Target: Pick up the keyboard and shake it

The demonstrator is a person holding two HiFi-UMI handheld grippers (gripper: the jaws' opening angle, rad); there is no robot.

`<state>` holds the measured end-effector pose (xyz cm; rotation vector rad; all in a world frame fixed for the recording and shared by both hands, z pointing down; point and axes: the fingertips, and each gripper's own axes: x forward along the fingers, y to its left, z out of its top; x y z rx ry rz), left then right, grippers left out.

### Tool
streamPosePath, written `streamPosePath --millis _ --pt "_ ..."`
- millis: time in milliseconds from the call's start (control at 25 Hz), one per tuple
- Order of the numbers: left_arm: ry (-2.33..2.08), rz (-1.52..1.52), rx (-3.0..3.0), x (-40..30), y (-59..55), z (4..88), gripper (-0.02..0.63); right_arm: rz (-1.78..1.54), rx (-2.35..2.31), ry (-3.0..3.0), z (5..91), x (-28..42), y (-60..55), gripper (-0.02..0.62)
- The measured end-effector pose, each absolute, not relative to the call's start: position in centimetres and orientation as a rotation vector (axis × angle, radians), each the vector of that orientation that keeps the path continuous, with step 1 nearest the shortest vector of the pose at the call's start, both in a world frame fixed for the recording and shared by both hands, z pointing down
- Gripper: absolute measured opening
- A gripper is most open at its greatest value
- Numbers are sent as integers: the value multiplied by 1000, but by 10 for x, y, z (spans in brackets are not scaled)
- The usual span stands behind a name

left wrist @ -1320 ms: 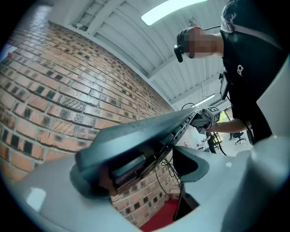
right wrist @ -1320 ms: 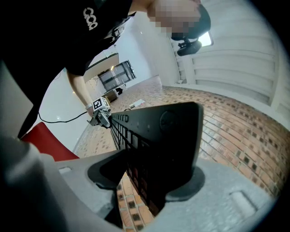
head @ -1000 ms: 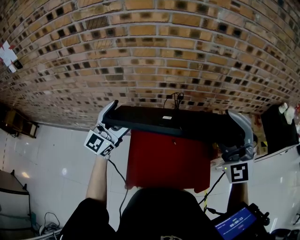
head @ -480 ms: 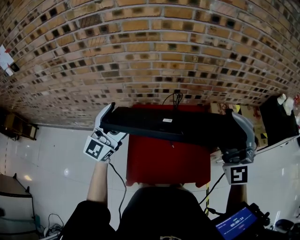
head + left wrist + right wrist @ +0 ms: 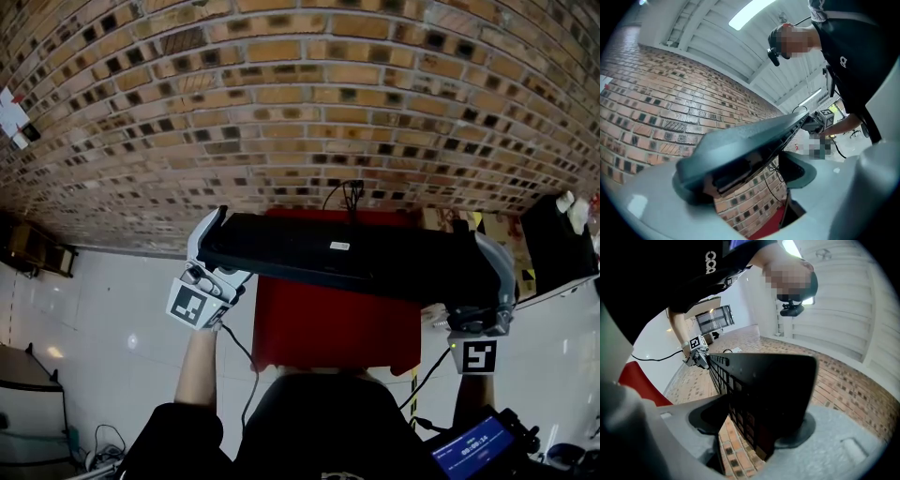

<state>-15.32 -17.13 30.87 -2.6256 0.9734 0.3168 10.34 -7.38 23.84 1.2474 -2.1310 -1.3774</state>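
Black, flat, rectangular plastic keyboard (image 5: 337,255) hangs in the air, roughly level. In the head view it sits in front of a brown brick wall (image 5: 300,94) and crosses the far edge of a red square desk (image 5: 337,328). I hold it by its 2 short ends.

My left gripper (image 5: 217,246) clamps the left end, with 1 grey jaw on the far long edge and 1 on the near edge. The left gripper view shows its pads pressed on the casing.

My right gripper (image 5: 483,281) spans the right end the same way, with its jaws set wide. They have just been easing open a little, yet the keyboard sits between them and touches both pads.

A thin black cable (image 5: 352,195) rises from the keyboard's far edge. White floor tiles (image 5: 122,319) show on both sides of the desk.
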Motion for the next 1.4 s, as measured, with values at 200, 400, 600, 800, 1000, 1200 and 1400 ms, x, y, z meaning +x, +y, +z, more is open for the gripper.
streamPosePath --millis 200,400,600,800,1000,1200,1400 --pt "959 256 -2642 -149 -167 319 391 -1302 1234 -2159 245 107 -81 287" --pt "954 326 -2573 -149 -164 300 397 -1368 1259 -2136 237 107 -76 288" --pt "998 248 -2596 -151 -174 314 377 -1263 1247 -2190 246 112 -92 288" --pt "1043 143 -2663 -151 -192 342 370 -1056 1253 -2249 270 121 -117 288" --pt "928 179 -2674 -136 -191 325 449 -1020 1270 -2285 264 130 -128 290" --pt "918 120 -2634 -136 -197 320 450 -944 1334 -2361 253 133 -141 298" --pt "987 123 -2599 -145 -207 315 351 -970 1311 -2344 254 127 -146 298"
